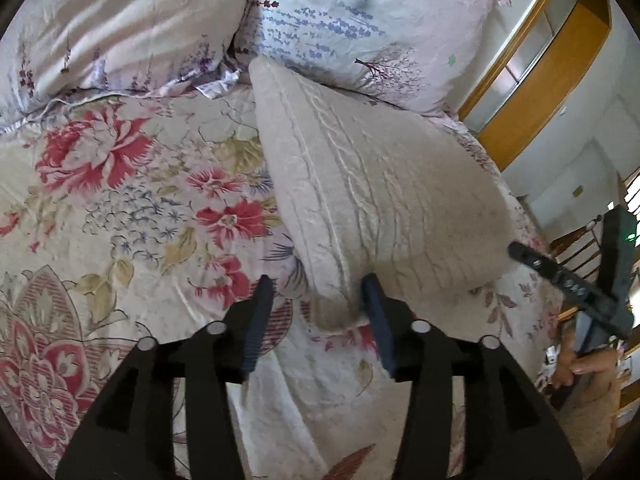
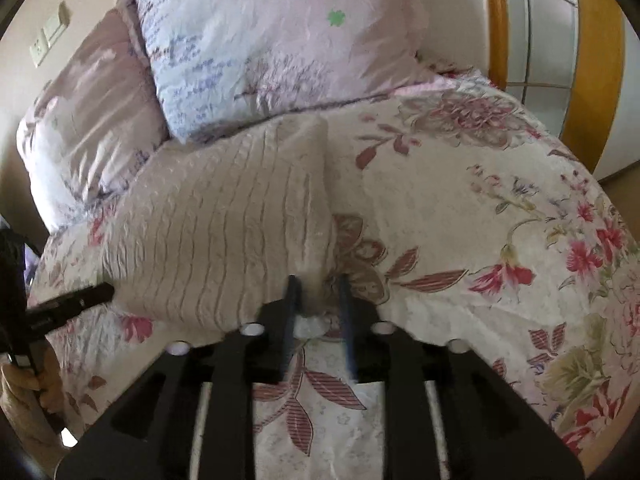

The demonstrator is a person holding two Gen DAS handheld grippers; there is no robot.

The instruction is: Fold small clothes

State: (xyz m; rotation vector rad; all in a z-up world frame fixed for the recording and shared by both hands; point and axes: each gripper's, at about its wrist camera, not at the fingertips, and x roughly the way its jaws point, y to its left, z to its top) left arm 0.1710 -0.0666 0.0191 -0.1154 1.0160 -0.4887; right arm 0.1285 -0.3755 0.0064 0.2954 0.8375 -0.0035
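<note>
A cream cable-knit sweater (image 1: 372, 196) lies folded on the floral bedspread (image 1: 132, 200), reaching from the pillows toward me. My left gripper (image 1: 318, 292) is open at the sweater's near left corner, its right finger against the knit edge. The right gripper shows in the left wrist view at the sweater's right edge (image 1: 520, 250). In the right wrist view the sweater (image 2: 224, 224) fills the centre left. My right gripper (image 2: 318, 292) is open with its jaws a small way apart, and the sweater's near corner sits between its fingertips. The left gripper's finger (image 2: 92, 294) touches the sweater's left edge.
Two floral pillows (image 1: 360, 28) (image 1: 112, 28) lie at the head of the bed behind the sweater. A wooden-framed glass cabinet (image 1: 540, 64) stands to the right of the bed. A wall socket (image 2: 44, 40) shows upper left in the right wrist view.
</note>
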